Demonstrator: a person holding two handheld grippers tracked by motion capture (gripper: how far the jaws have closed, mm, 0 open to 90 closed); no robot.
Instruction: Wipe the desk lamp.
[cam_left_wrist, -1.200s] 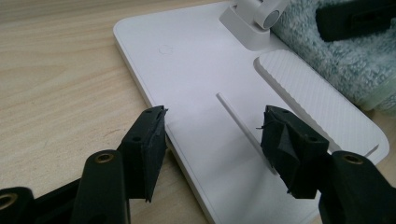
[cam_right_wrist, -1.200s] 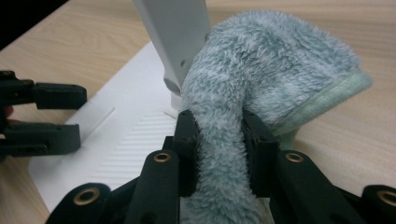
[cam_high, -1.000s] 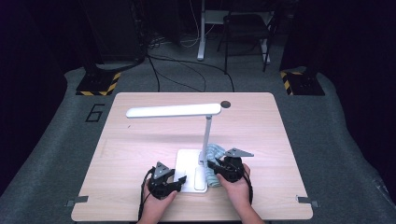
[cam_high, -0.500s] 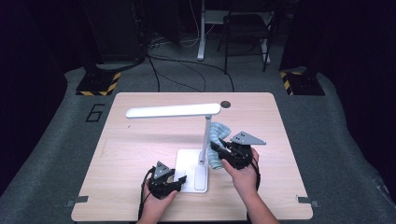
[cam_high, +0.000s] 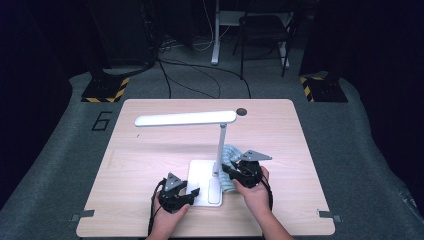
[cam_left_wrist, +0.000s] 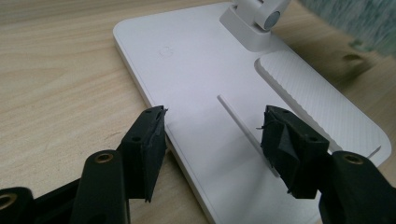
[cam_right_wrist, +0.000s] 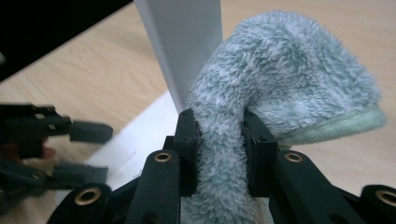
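A white desk lamp stands on the wooden table (cam_high: 145, 155), with a flat base (cam_high: 200, 172), an upright post (cam_high: 220, 142) and a long head (cam_high: 185, 119). My left gripper (cam_high: 194, 193) lies low at the base's near left corner. Its jaws are open in the left gripper view (cam_left_wrist: 212, 126), one beside the base's edge (cam_left_wrist: 196, 60) and one over its top. My right gripper (cam_high: 229, 172) is shut on a fluffy blue-green cloth (cam_right_wrist: 289, 79), right of the post (cam_right_wrist: 187, 46). The cloth (cam_high: 231, 152) bulges against the post's foot.
A dark round grommet (cam_high: 242, 112) sits near the table's far edge. Beyond the table are black stands with yellow-black striped feet (cam_high: 105, 92), loose cables (cam_high: 200, 80) and a chair (cam_high: 262, 35) on grey floor. The lamp head overhangs the table's left middle.
My right gripper carried the cloth away along the post half a second ago and has come part of the way back toward me. The left gripper and lamp stayed put.
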